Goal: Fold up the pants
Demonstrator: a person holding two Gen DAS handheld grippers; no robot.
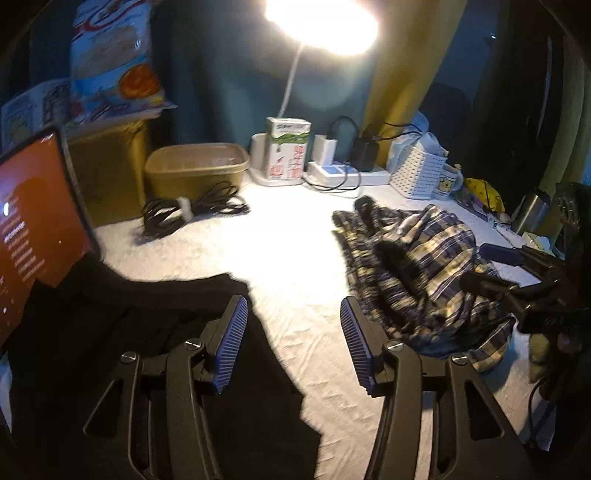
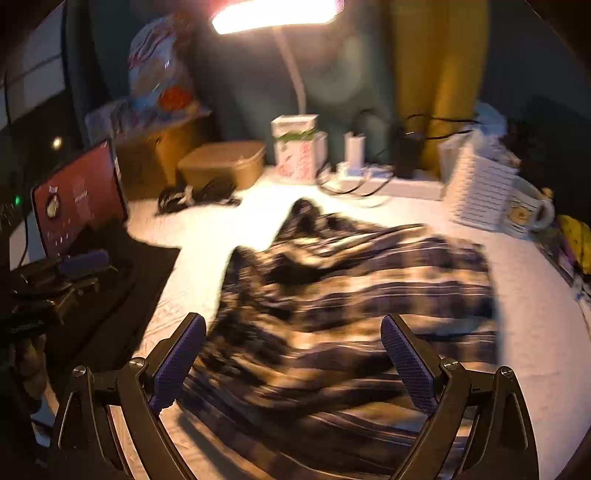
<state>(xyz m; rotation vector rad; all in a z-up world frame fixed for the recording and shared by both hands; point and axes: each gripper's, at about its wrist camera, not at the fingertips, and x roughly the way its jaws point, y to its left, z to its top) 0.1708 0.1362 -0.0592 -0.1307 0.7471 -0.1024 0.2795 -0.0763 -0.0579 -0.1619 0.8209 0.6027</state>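
The plaid pants (image 2: 351, 288) lie crumpled on the white sheet (image 2: 207, 236), blurred in the right wrist view. My right gripper (image 2: 293, 325) hovers over their near part, jaws wide open and pressing on nothing. In the left wrist view the same pants (image 1: 424, 266) lie to the right, with the right gripper (image 1: 491, 269) at their far right edge. My left gripper (image 1: 293, 310) is open over bare sheet (image 1: 295, 240), with nothing between its pads. A black garment (image 1: 147, 332) lies flat under its left finger.
A tablet with a red screen (image 1: 33, 229) leans at the left. Along the back stand a brown tub (image 1: 195, 170), a coiled black cable (image 1: 192, 210), a carton (image 1: 288, 151), a power strip (image 1: 347, 173), a white basket (image 1: 417, 173) and a mug (image 1: 447, 184). A lamp (image 1: 321, 22) glares overhead.
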